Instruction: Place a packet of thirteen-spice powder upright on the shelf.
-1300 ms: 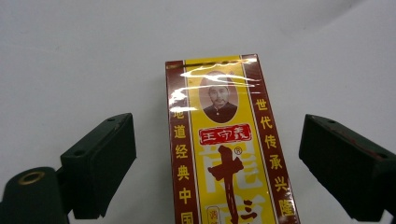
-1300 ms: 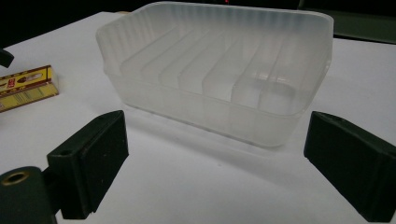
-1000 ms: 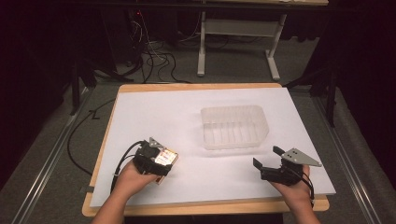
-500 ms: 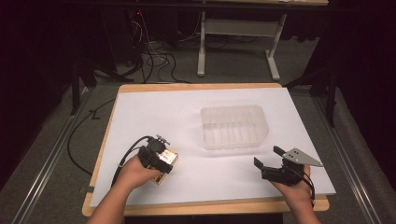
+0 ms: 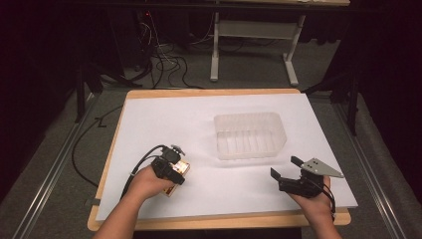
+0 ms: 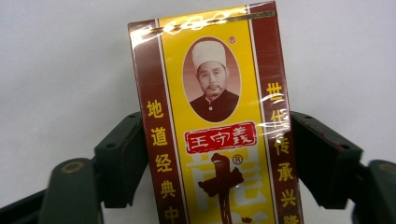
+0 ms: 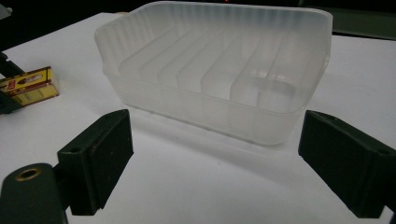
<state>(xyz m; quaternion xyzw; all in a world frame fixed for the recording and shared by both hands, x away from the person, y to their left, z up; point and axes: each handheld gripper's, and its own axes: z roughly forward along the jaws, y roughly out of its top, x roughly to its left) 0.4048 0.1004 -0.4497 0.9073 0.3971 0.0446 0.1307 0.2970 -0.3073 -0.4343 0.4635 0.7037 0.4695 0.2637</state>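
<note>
Left tongs (image 6: 219,163) clamped on a yellow-and-maroon spice box (image 6: 215,121), jaws just closed against its two long sides, box low over the white worktop (image 5: 164,124) near its front left corner. Right tongs (image 7: 215,163) spread wide apart with nothing between them, hovering near the front right edge, aimed at a translucent ribbed plastic tub (image 7: 219,70) standing at mid-worktop, well apart from the box.

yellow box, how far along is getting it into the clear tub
Done: the left gripper has just closed its jaws on the yellow box, pads against both sides. In hand: the box sits low at the white table. Left: carrying it to the clear tub. The right gripper is open.
</note>
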